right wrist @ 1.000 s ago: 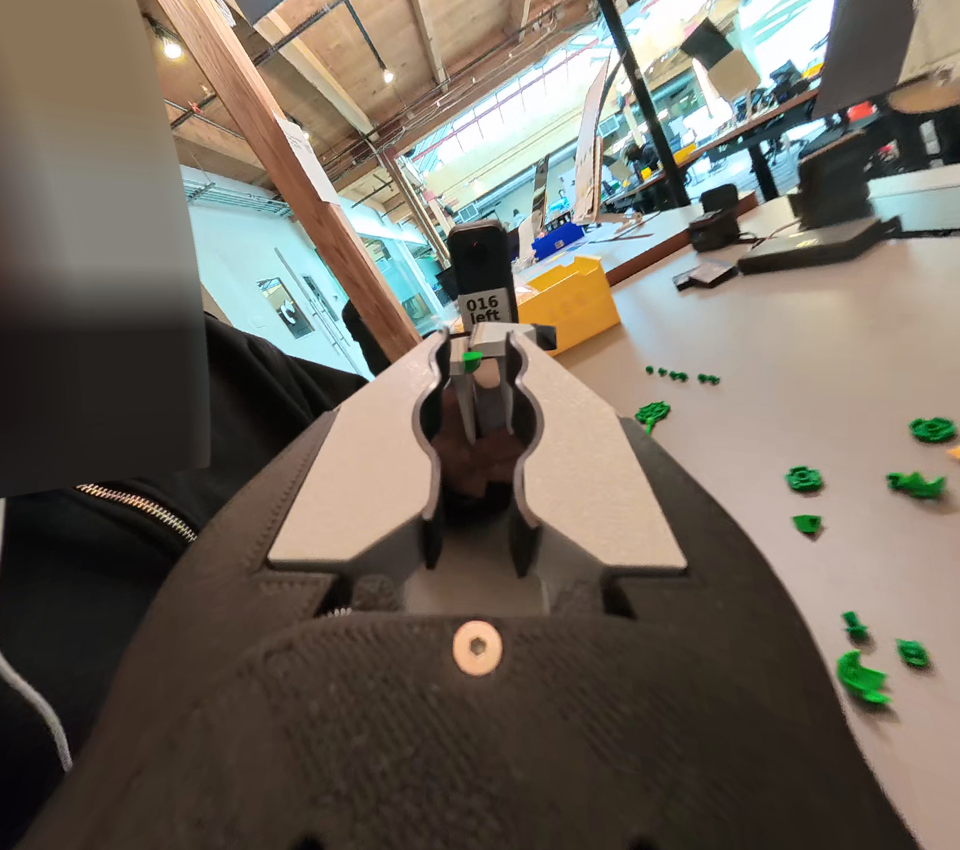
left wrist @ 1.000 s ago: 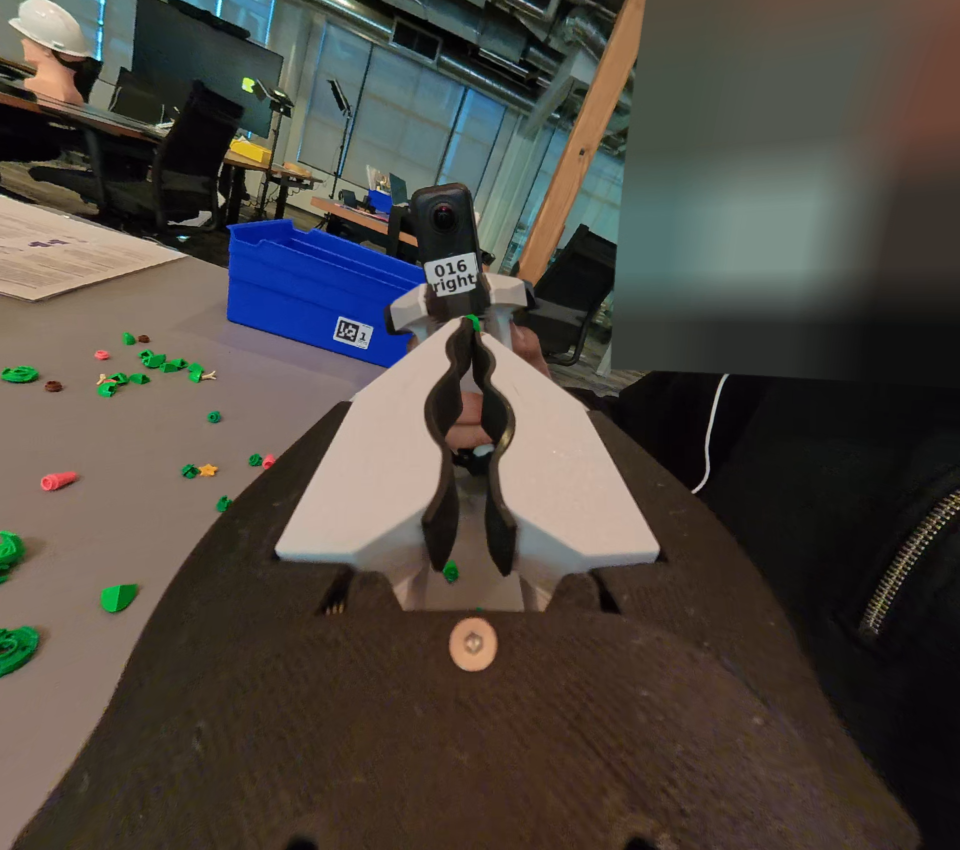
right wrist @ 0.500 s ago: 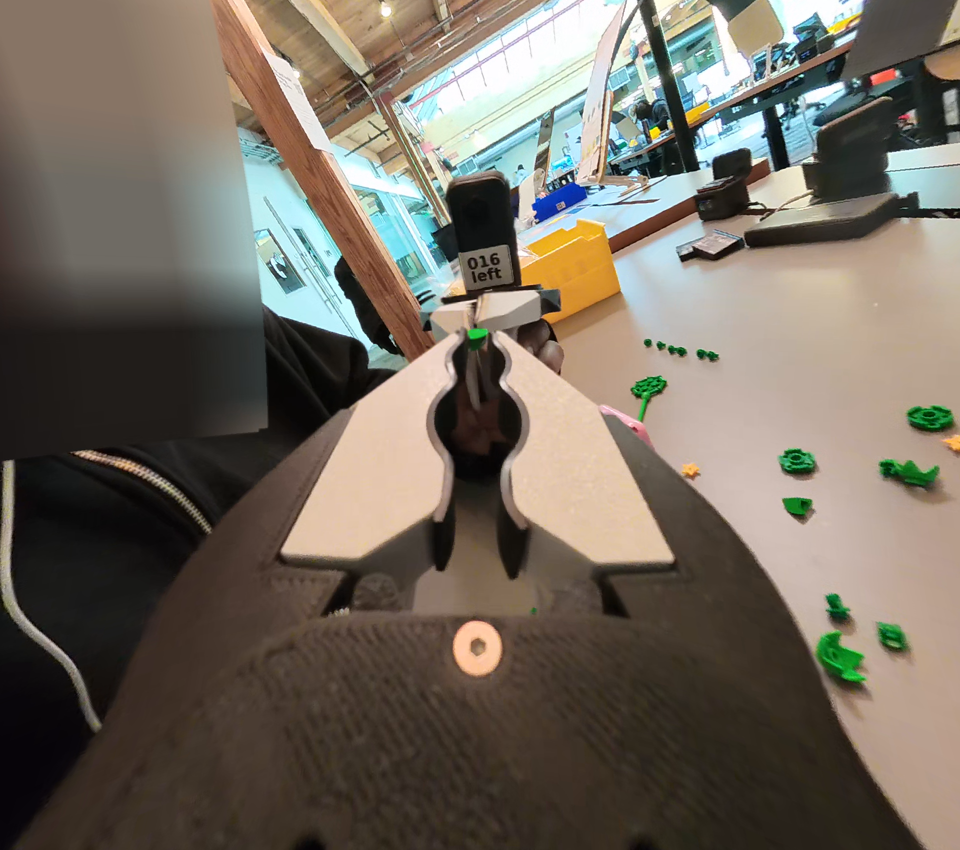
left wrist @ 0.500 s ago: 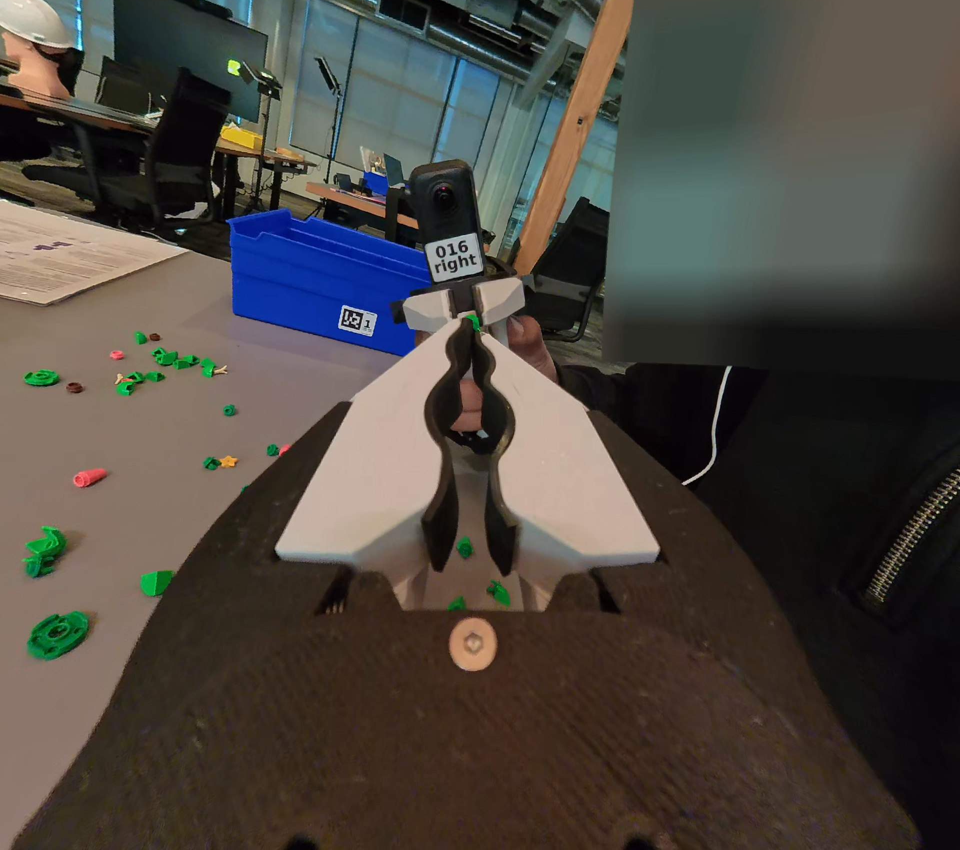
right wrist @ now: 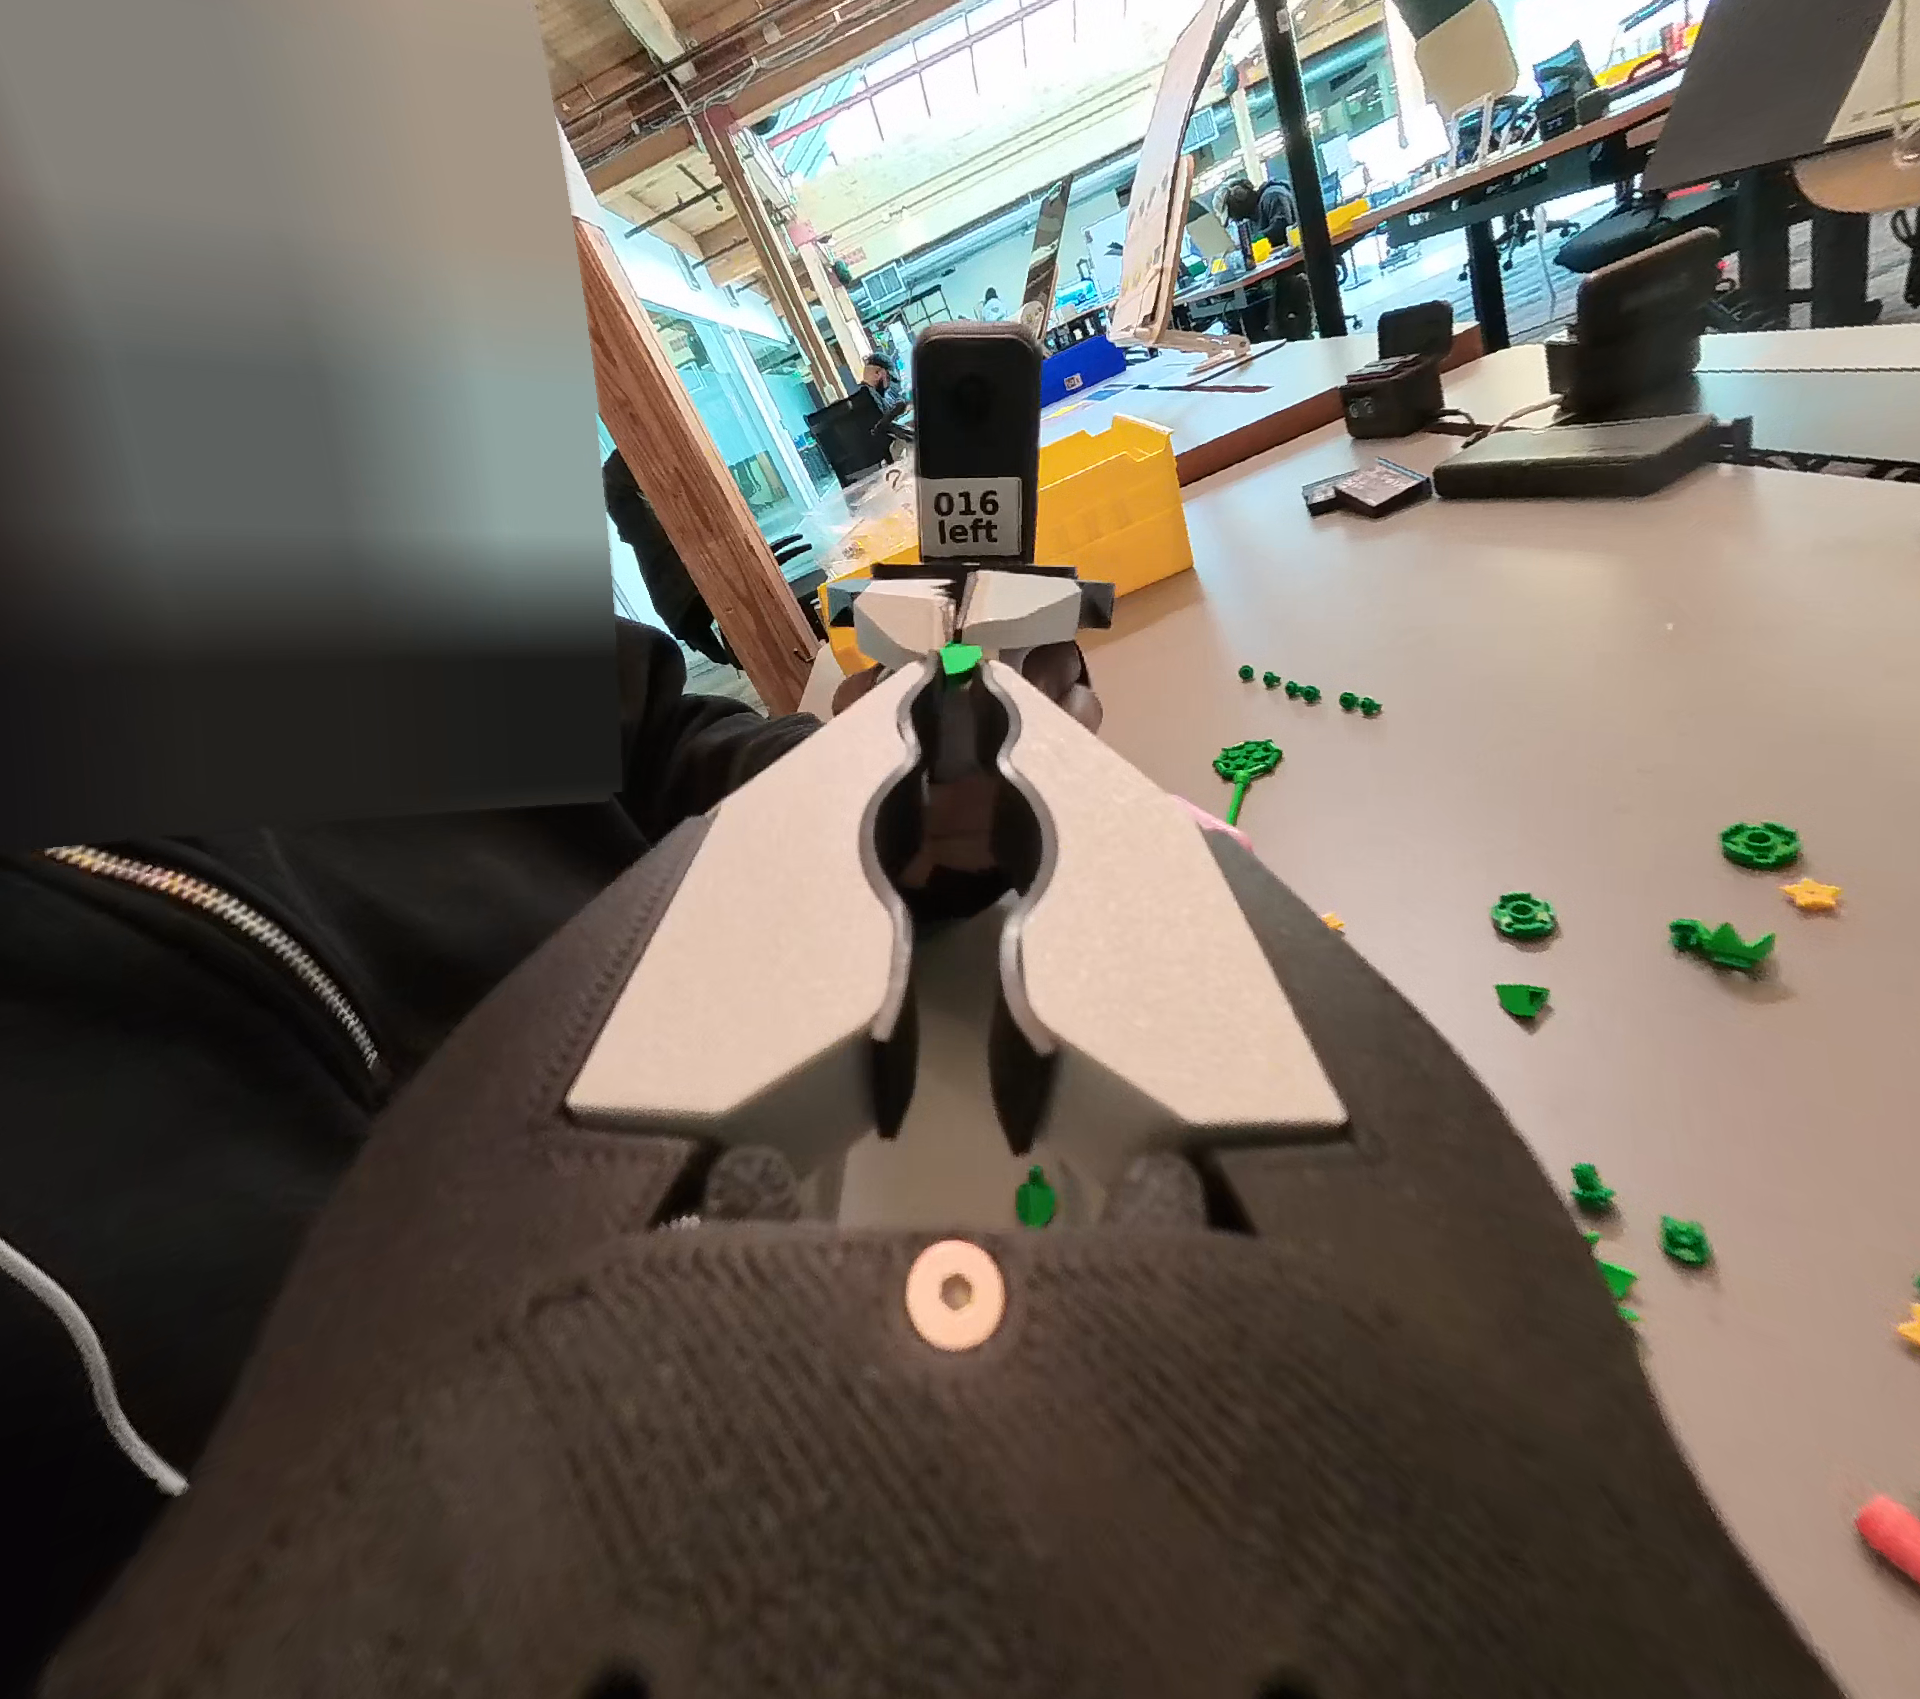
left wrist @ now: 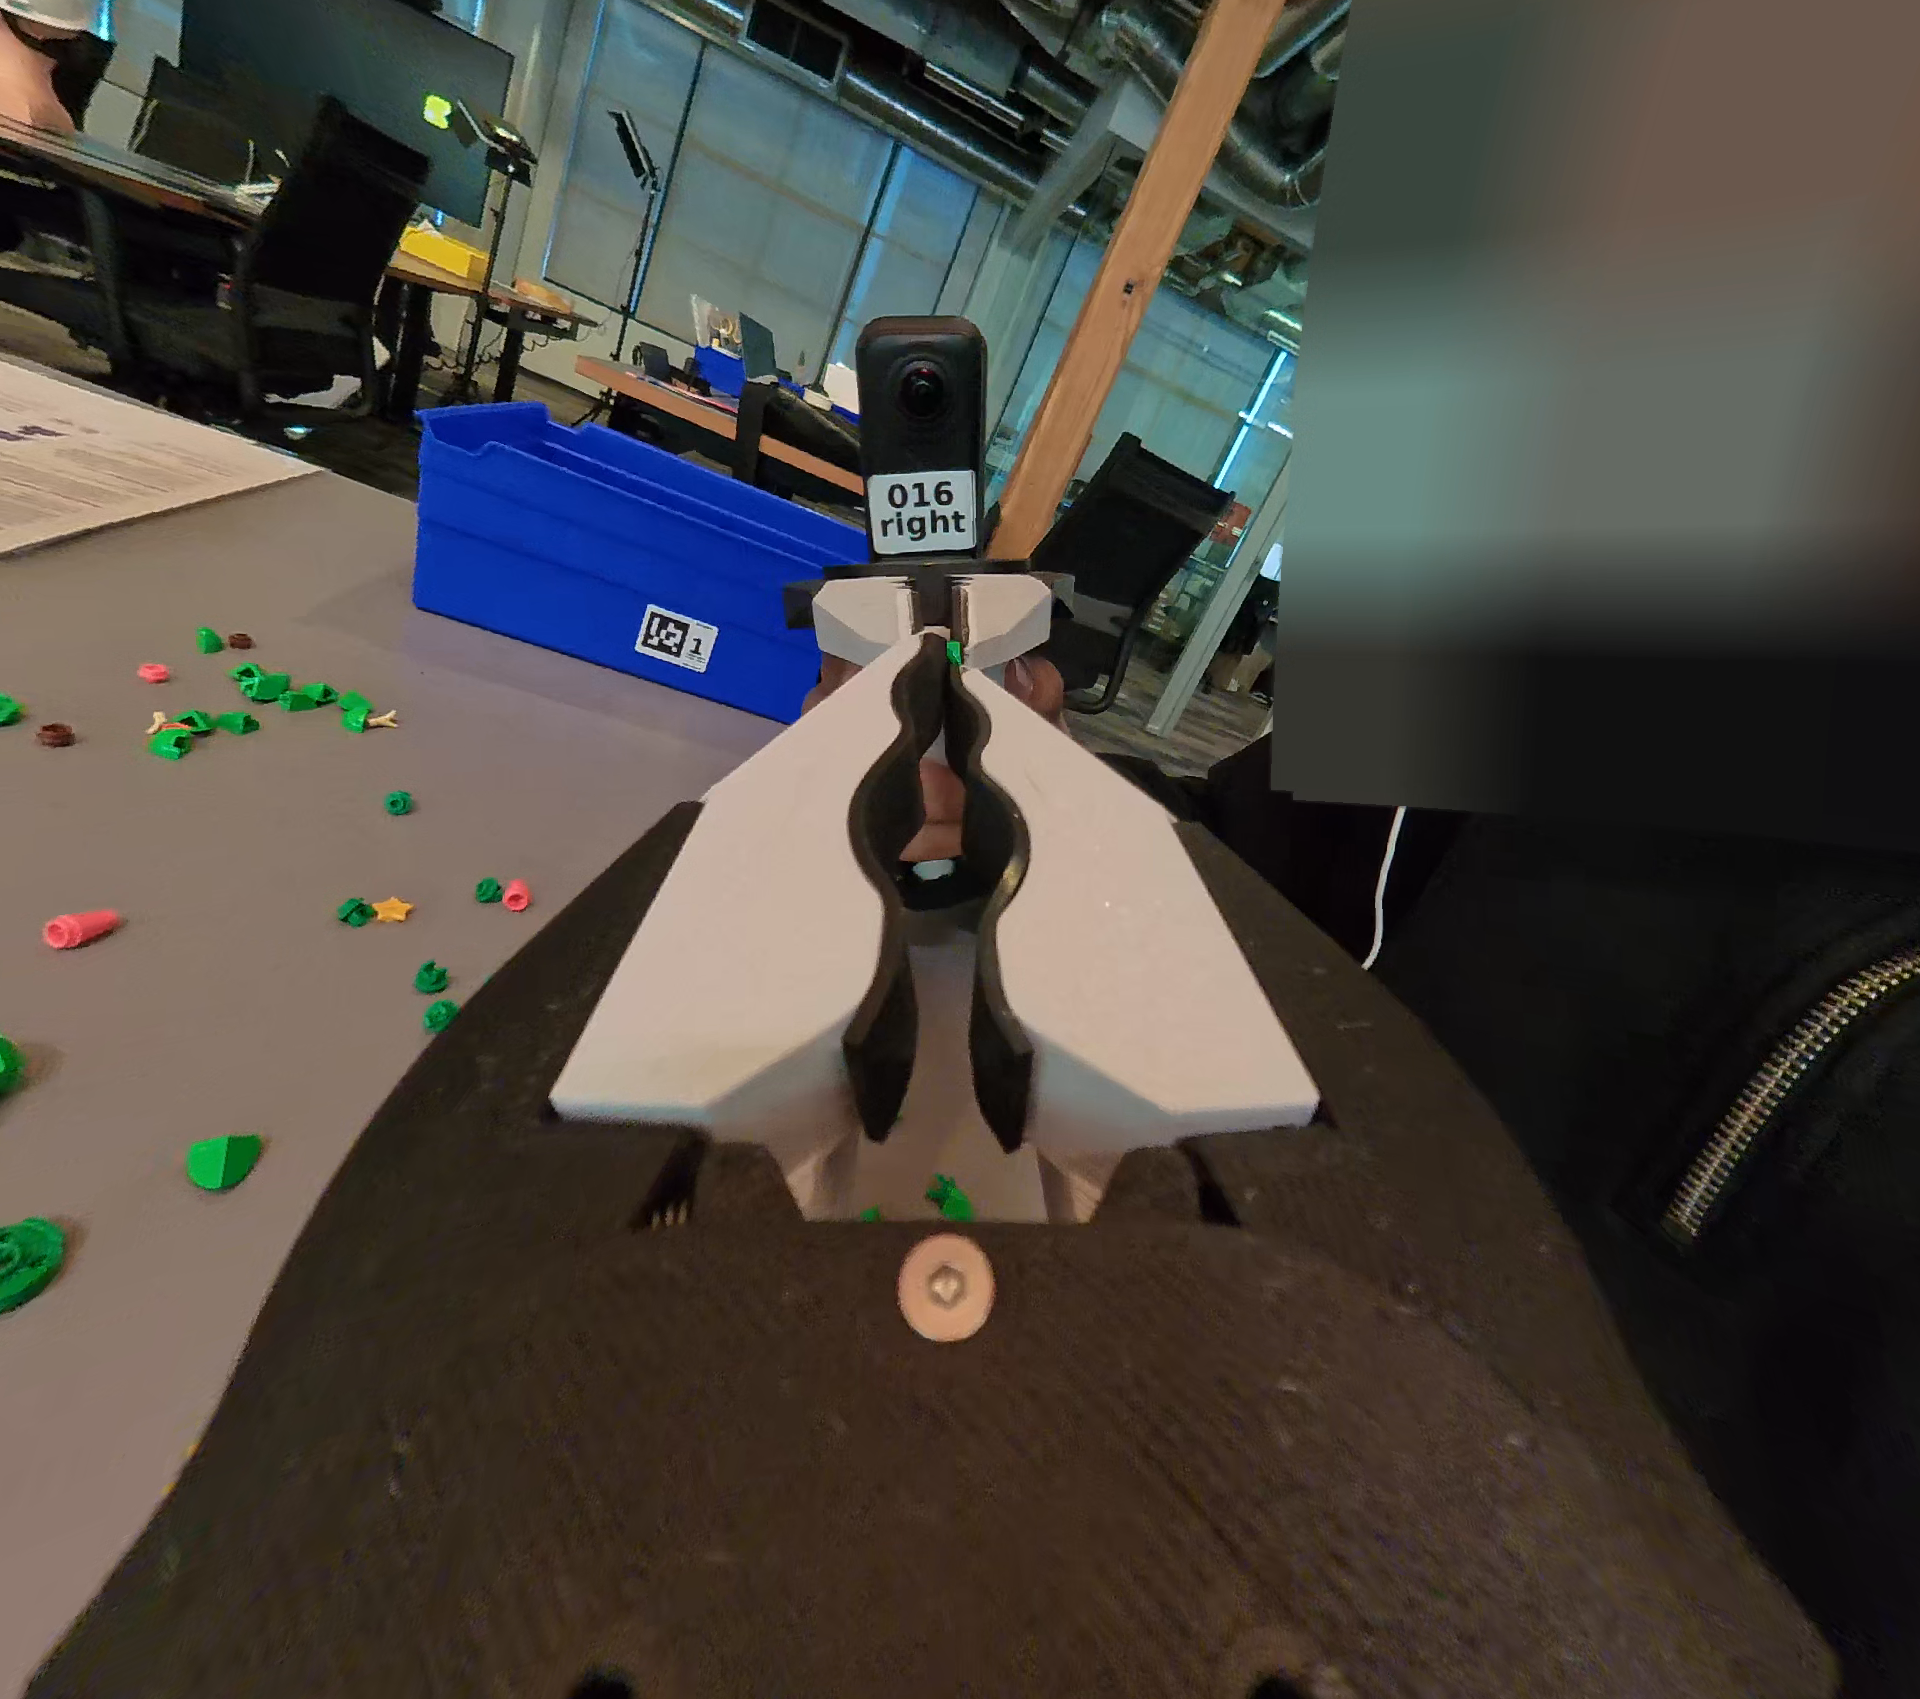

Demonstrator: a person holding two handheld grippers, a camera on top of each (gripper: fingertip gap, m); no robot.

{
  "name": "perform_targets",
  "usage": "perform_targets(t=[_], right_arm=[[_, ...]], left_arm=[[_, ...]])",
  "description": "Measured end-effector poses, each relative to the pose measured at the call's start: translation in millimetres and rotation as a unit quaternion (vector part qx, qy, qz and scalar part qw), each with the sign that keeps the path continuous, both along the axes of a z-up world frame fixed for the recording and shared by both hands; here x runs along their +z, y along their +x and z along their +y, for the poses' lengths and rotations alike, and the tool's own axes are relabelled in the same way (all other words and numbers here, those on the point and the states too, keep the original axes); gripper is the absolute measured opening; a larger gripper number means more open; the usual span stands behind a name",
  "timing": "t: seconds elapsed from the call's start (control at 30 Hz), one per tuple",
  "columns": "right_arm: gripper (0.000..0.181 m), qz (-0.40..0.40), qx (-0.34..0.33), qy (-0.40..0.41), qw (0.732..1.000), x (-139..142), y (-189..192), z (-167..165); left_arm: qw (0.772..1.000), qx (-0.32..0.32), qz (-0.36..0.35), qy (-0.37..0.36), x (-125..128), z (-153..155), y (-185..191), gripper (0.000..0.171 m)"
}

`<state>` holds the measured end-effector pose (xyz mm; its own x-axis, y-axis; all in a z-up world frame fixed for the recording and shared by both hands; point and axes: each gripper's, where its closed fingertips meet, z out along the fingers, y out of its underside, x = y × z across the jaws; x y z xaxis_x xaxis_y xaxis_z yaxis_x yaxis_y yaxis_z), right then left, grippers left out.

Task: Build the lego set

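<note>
My two grippers meet tip to tip in the air above the grey table (left wrist: 260,870), in front of a person in a black jacket. My left gripper (left wrist: 940,657) is shut, with a small green lego piece (left wrist: 953,652) at its tips. My right gripper (right wrist: 956,673) is shut too, and the same green piece (right wrist: 956,660) sits pinched at its tips. The facing right gripper (left wrist: 935,610) and facing left gripper (right wrist: 961,607) each touch the piece from the far side. Loose green pieces (left wrist: 260,693) (right wrist: 1725,943) lie scattered on the table.
A blue bin (left wrist: 623,548) stands behind the left gripper and a yellow bin (right wrist: 1112,506) behind the right. A pink cone (left wrist: 81,929), a paper sheet (left wrist: 104,454) and black devices (right wrist: 1579,454) lie on the table. The person's torso (left wrist: 1610,1130) is close by.
My right gripper's jaws closed from partly open onto the green piece at the left gripper's tips. Both grippers stayed tip to tip and shifted slightly together.
</note>
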<state>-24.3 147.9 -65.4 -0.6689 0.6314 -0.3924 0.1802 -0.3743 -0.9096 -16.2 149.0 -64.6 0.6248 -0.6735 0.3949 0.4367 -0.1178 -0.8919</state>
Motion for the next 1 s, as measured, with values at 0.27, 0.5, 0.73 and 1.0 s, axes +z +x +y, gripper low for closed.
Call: perform_targets(t=[0.27, 0.5, 0.73, 1.0], right_arm=[[0.003, 0.001, -0.022, 0.023, 0.999, -2, -2, 4], [0.002, 0.001, -0.017, 0.008, 1.0, -2, -2, 7], [0.003, -0.023, 0.003, -0.016, 1.0, -8, -4, 3], [0.002, -0.032, 0.007, -0.019, 0.999, -12, -5, 3]], left_arm=[[0.999, -0.015, -0.028, -0.01, -1, 3, -2, 0.0], [0.999, 0.021, 0.035, 0.0, -5, 5, -10, 0.008], [0.992, 0.023, 0.126, 0.013, -14, 1, -3, 0.006], [0.989, 0.03, 0.145, 0.017, -15, 0, -6, 0.003]])
